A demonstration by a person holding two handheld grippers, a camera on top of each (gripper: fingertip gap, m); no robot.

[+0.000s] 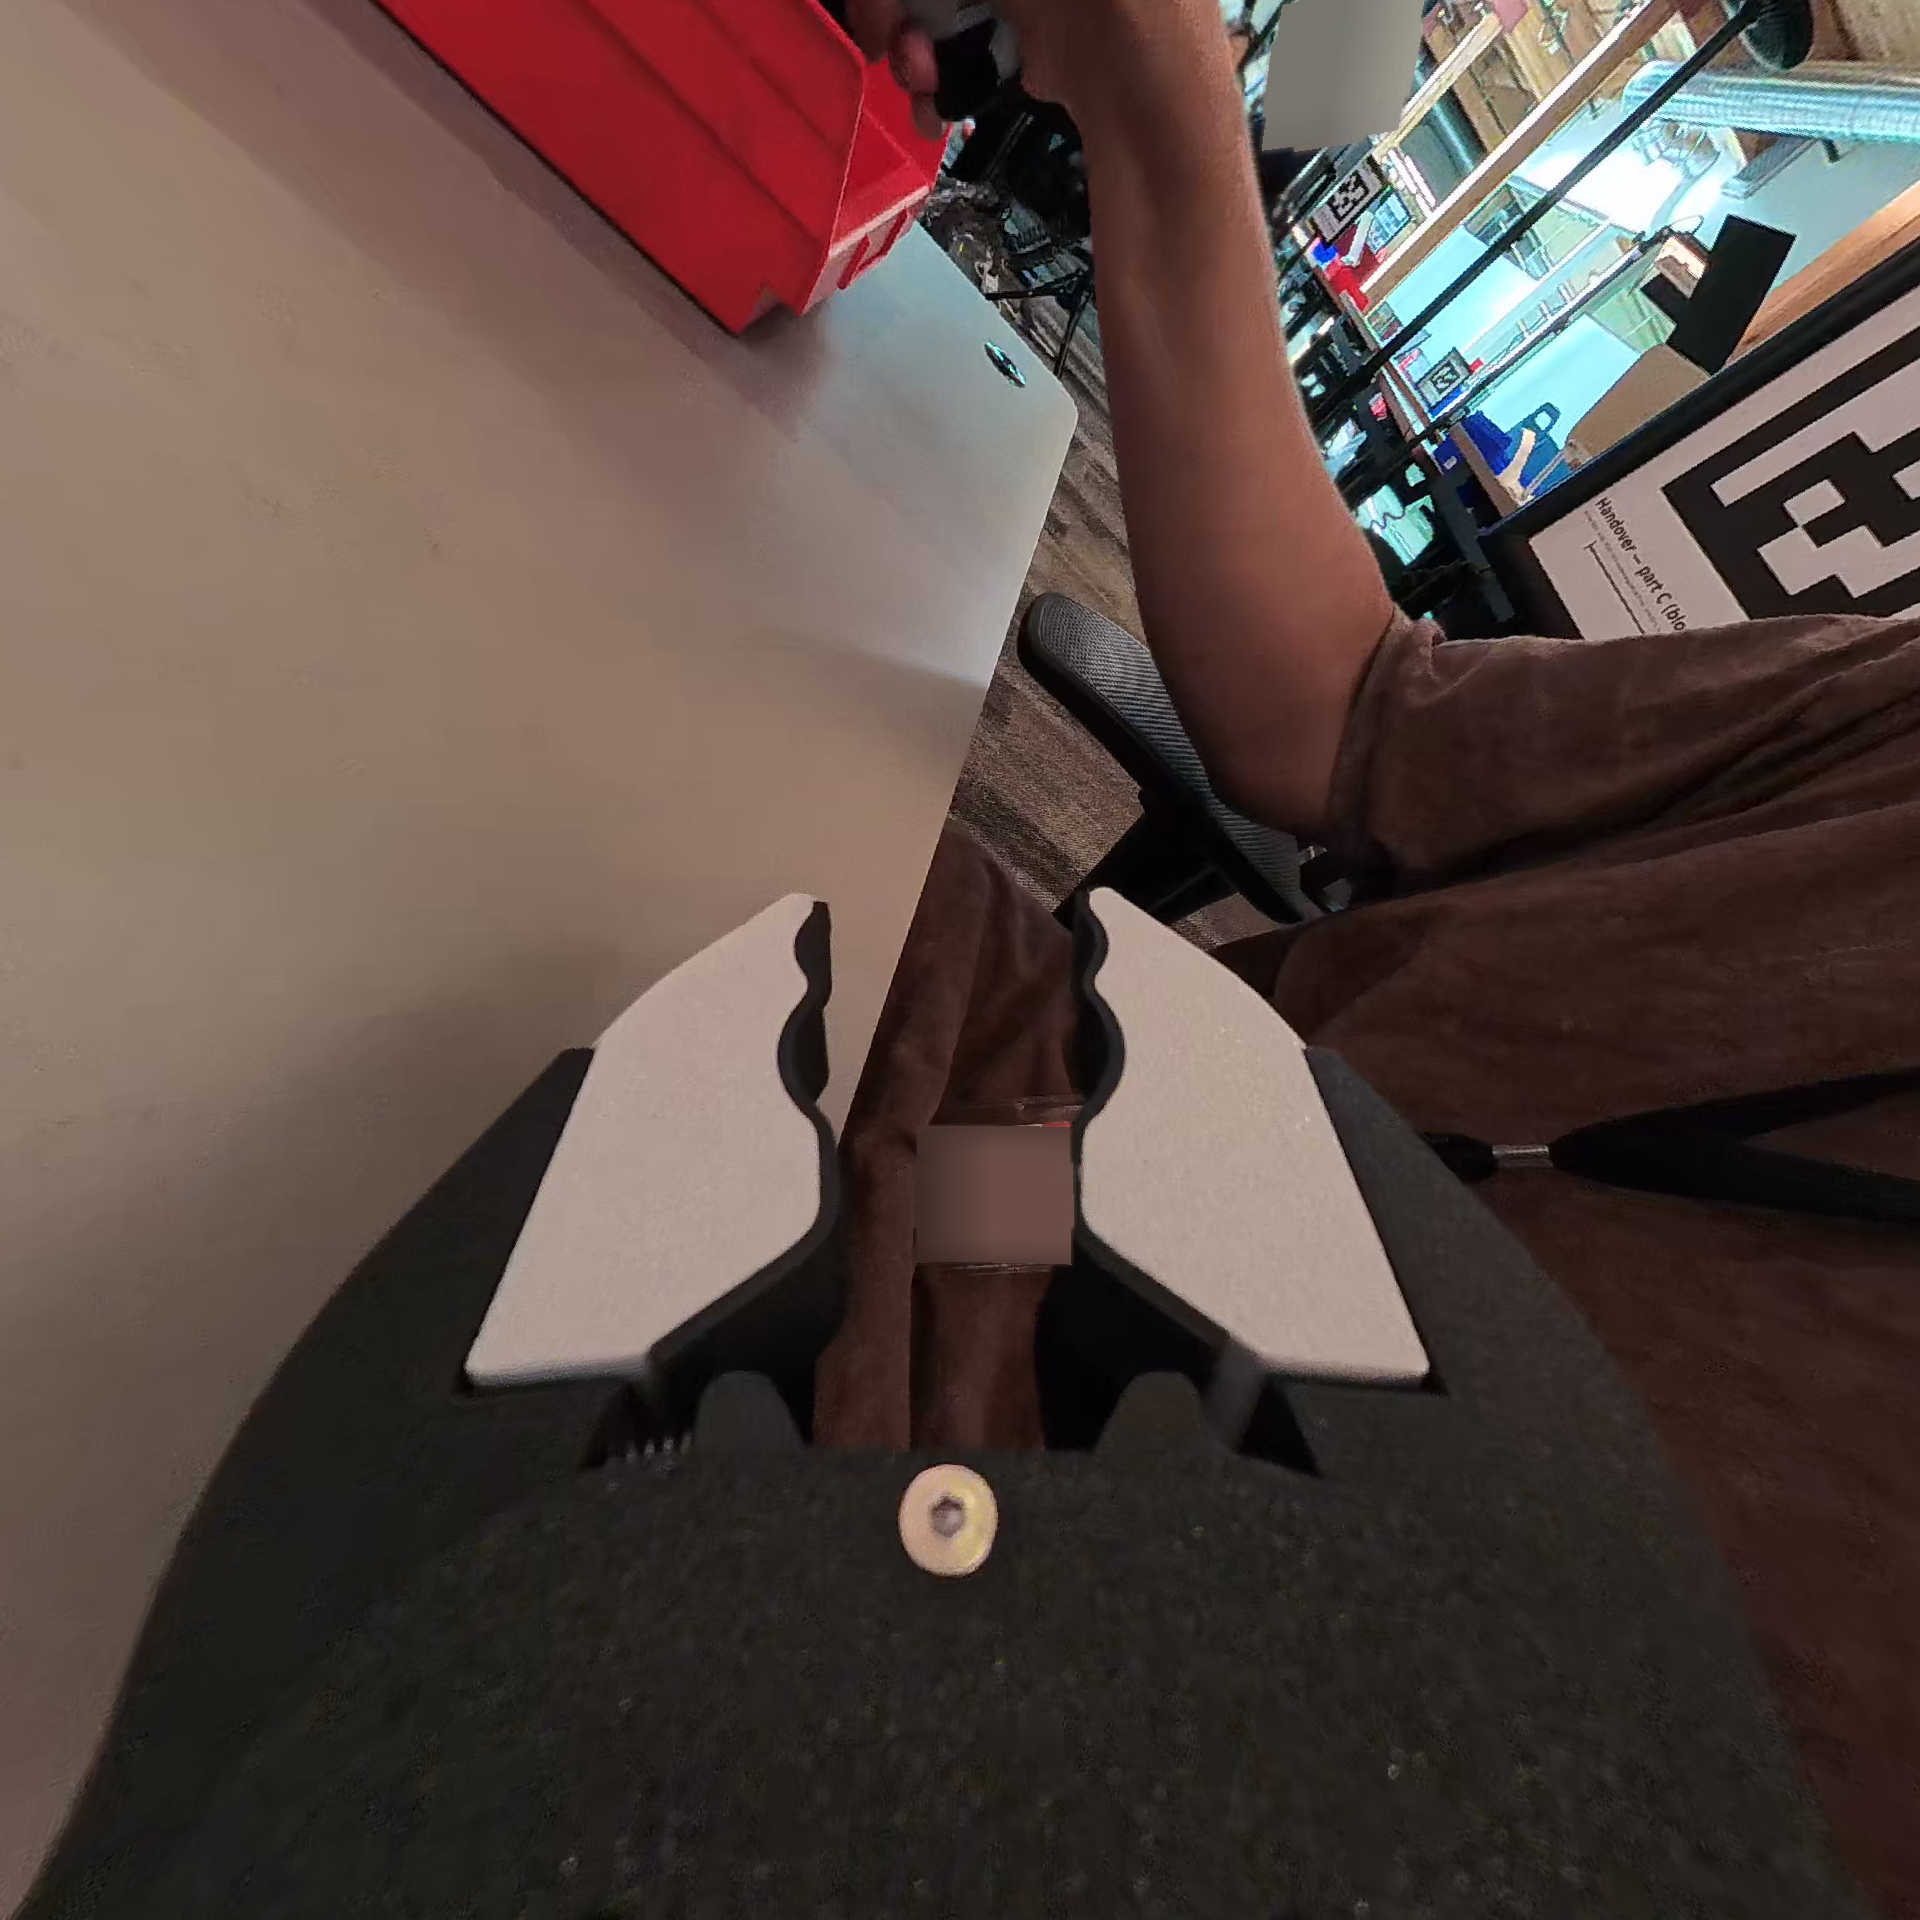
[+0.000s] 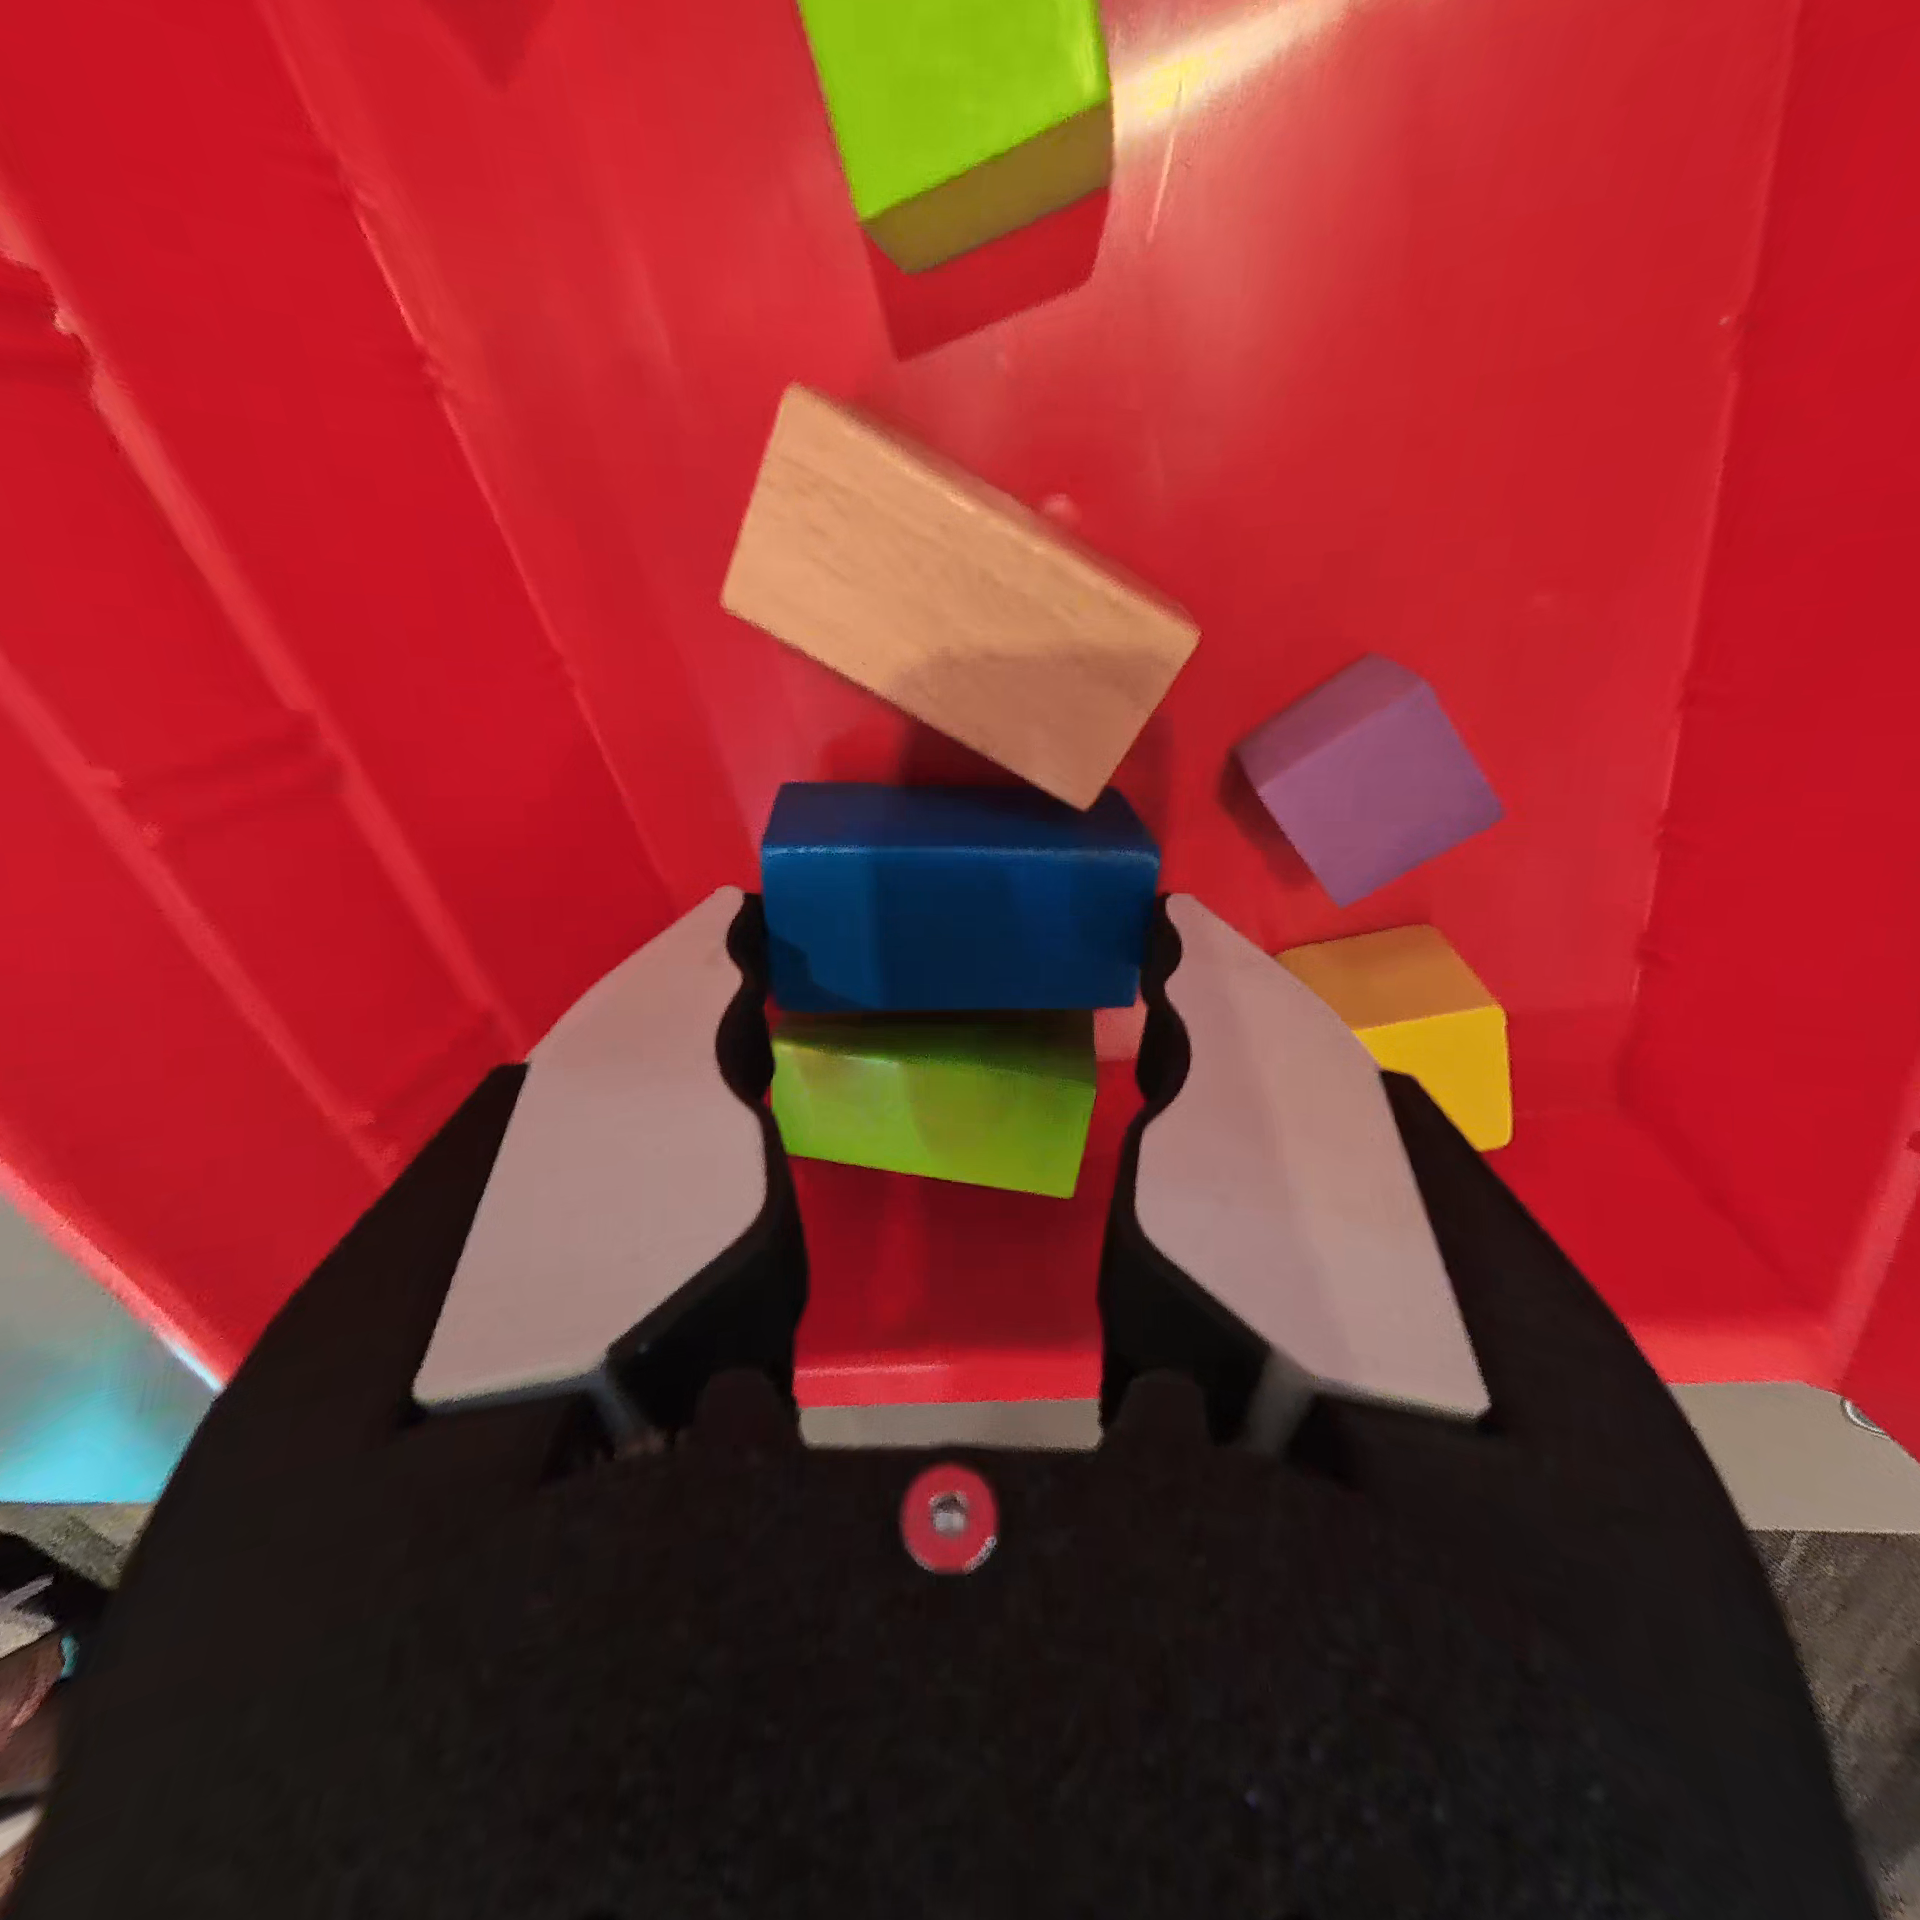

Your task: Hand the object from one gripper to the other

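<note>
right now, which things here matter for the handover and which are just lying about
In play:
- blue wooden block, between the fingers of the right gripper
- left gripper, open and empty
- red plastic bin

Lying about:
- plain wooden block
- two green blocks
- purple cube
- yellow cube
- black chair

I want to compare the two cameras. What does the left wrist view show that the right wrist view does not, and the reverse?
Only the left wrist view shows the white table, the person's forearm, a black chair and the open, empty left gripper.

Only the right wrist view shows the bin's inside: the blue block between the fingers of the right gripper, whether gripped I cannot tell, plus green, wooden, purple and yellow blocks.

Both views show the red bin, from outside in the left wrist view.
</note>
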